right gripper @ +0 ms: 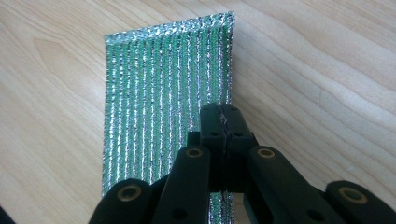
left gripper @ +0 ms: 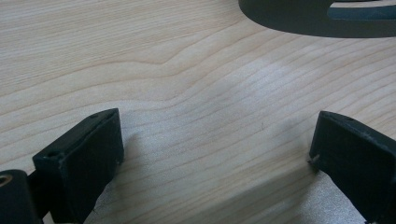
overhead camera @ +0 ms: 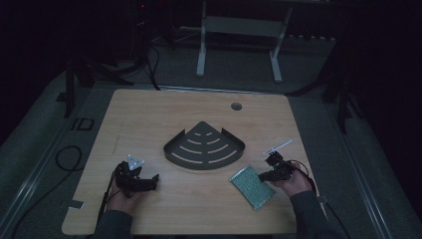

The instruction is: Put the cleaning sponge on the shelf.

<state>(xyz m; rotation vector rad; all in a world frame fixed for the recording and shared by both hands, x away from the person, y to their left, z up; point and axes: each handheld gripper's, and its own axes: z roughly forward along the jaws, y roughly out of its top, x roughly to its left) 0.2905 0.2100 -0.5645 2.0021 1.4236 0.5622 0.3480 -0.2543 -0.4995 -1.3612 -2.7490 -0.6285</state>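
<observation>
A green and silver ribbed scouring pad (overhead camera: 251,186) lies flat on the wooden table at the front right. My right gripper (overhead camera: 266,174) is shut on its right edge; in the right gripper view the jaws meet on the pad (right gripper: 159,93) at the gripper (right gripper: 223,116). A dark fan-shaped slotted corner shelf (overhead camera: 204,147) sits at the table's middle. At the front left, my left gripper (overhead camera: 152,179) is open and empty, low over bare wood. In the left gripper view the gripper (left gripper: 217,149) points towards the shelf's rim (left gripper: 317,18) at the top right.
A thin white strip (overhead camera: 277,146) lies just beyond the right gripper. A round cable hole (overhead camera: 236,106) is near the table's far edge (overhead camera: 199,91). A white desk frame (overhead camera: 239,45) stands behind the table. A cable (overhead camera: 69,154) loops on the floor at left.
</observation>
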